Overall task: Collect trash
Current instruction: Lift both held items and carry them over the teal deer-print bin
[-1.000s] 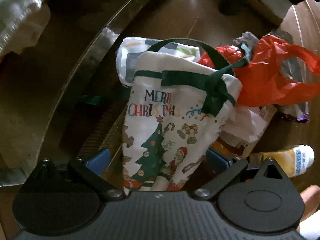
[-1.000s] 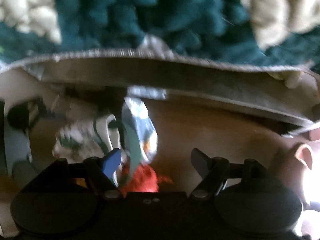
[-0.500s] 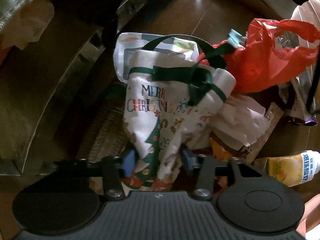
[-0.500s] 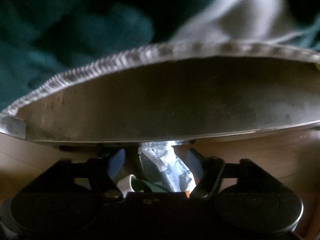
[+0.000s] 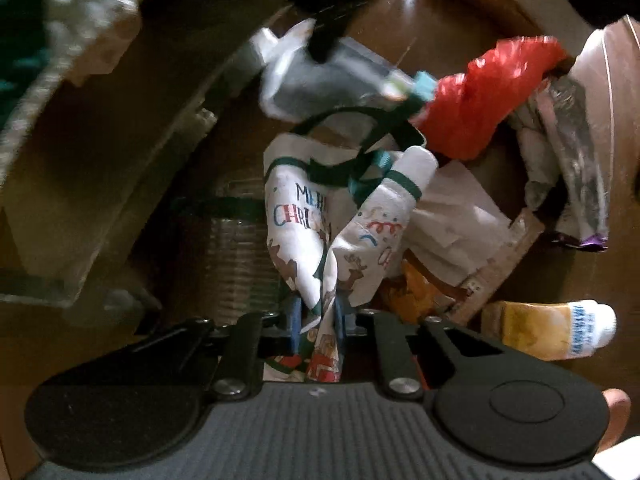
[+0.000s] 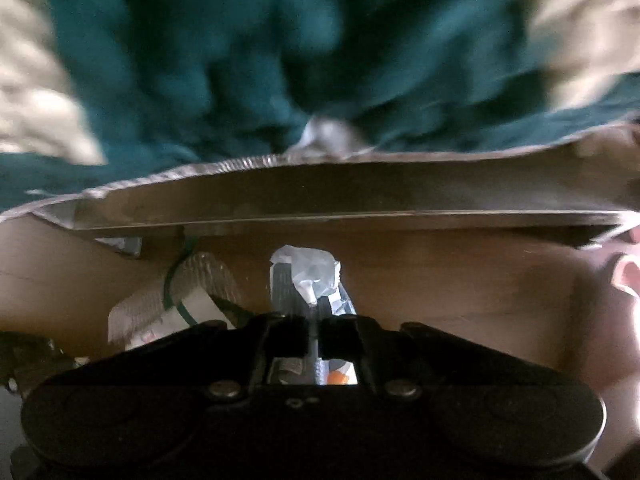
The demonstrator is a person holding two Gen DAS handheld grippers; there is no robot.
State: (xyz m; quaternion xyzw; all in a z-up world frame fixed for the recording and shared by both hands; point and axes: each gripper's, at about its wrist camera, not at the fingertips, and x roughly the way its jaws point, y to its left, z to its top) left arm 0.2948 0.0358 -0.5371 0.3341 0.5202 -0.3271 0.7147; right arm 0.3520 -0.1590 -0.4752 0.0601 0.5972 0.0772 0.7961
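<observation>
- Left gripper (image 5: 317,322): blue pads pressed close together, pinching the lower fabric of a white Christmas gift bag (image 5: 320,236) with green trim and handles; the bag stands up from the jaws toward 12 o'clock, creased down its middle.
- Trash pile just beside the bag, from 1 to 3 o'clock of the left gripper: a red plastic bag (image 5: 480,96), crumpled white paper (image 5: 452,216), a silvery foil wrapper (image 5: 572,140) and a yellow bottle (image 5: 548,332) with a white cap lying on its side at 3 o'clock.
- Clear ribbed plastic container (image 5: 236,264) at 10 o'clock, touching the gift bag's left side.
- Right gripper (image 6: 316,334): fingers nearly together, clamped on a crumpled silver-and-blue snack wrapper (image 6: 310,280), which sticks up from the jaws toward 12 o'clock.
- Same wrapper (image 5: 320,76) in the left wrist view, blurred, above the gift bag at 12 o'clock, with the dark right gripper on it.
- Brown wooden floor (image 6: 460,280) under everything.
- Cardboard flap (image 6: 320,196) across the right wrist view at 12 o'clock, with blurred teal and cream cloth (image 6: 260,60) beyond it.
</observation>
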